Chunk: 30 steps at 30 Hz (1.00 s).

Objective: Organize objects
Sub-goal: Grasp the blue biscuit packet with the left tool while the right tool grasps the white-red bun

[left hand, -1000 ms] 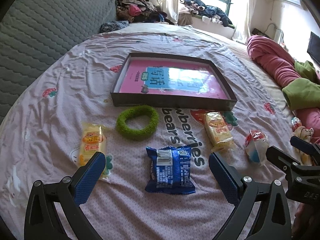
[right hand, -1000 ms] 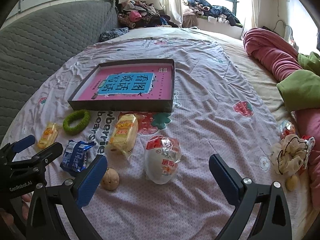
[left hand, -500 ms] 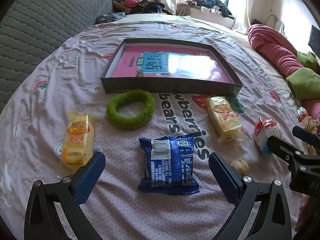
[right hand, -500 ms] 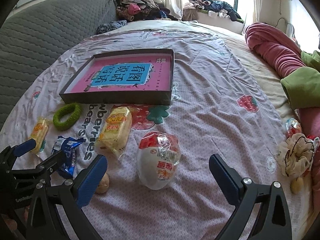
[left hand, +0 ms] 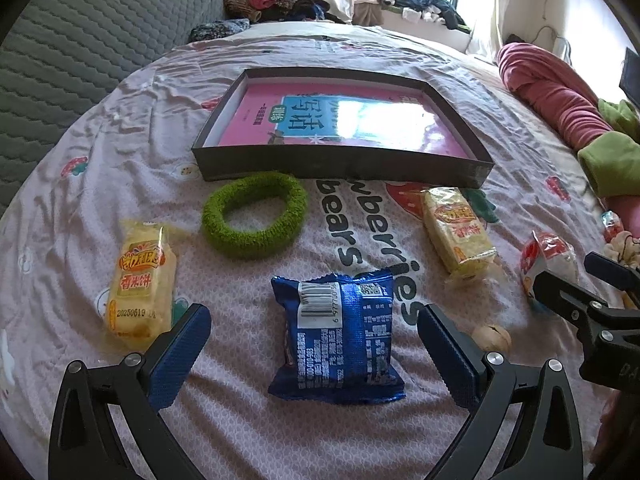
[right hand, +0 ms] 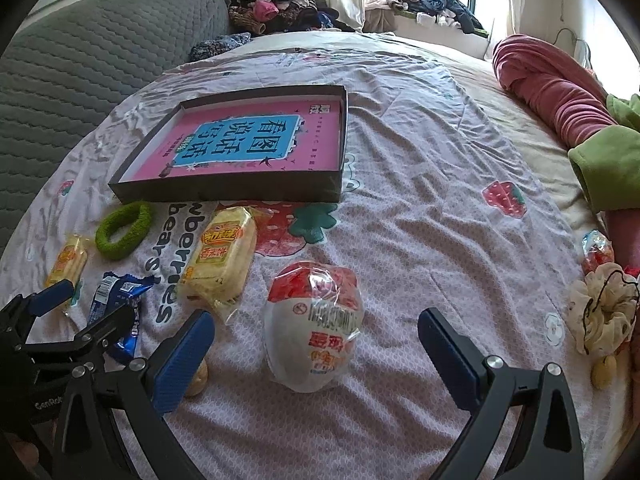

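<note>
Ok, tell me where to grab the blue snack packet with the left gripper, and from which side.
Grip the blue snack packet across its padded middle, from above: it lies flat on the bedsheet, crimped ends near and far. The left gripper is open with jaws either side, so lowering and closing should work.

1. The left tool (left hand: 314, 346) hangs with blue fingers spread either side of a blue snack packet (left hand: 338, 336) on the bed (left hand: 120, 128).
2. A green ring (left hand: 255, 216) lies just before the dark tray (left hand: 344, 168).
</note>
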Motion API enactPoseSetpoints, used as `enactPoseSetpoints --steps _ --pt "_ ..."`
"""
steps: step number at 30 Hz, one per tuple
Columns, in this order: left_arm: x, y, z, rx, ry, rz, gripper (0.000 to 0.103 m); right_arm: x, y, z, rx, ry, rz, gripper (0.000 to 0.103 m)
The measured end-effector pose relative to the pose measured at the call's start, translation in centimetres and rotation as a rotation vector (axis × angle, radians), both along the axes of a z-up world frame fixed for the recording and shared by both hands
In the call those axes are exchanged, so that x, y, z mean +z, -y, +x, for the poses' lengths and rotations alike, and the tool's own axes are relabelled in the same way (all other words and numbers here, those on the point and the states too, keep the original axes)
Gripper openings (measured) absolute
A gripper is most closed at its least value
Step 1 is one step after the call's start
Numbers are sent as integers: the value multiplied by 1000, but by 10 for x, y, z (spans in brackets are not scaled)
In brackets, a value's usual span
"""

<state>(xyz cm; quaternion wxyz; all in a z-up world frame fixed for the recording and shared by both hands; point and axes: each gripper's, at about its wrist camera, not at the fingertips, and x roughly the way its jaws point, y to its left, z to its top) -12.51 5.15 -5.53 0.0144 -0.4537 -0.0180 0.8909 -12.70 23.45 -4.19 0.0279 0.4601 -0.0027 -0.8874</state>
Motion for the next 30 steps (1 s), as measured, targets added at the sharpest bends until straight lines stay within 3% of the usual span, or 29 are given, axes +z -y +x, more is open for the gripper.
enactPoseSetpoints --steps 19,28,30 --pt "-17 -2 -10 -9 25 13 103 -20 -4 -13 -14 39 -17 101" --pt "-20 -4 -11 -21 23 6 103 -28 -8 -18 -15 70 -45 86" --pt "-19 -5 -11 -26 16 4 103 -29 -8 -18 -13 71 -51 79"
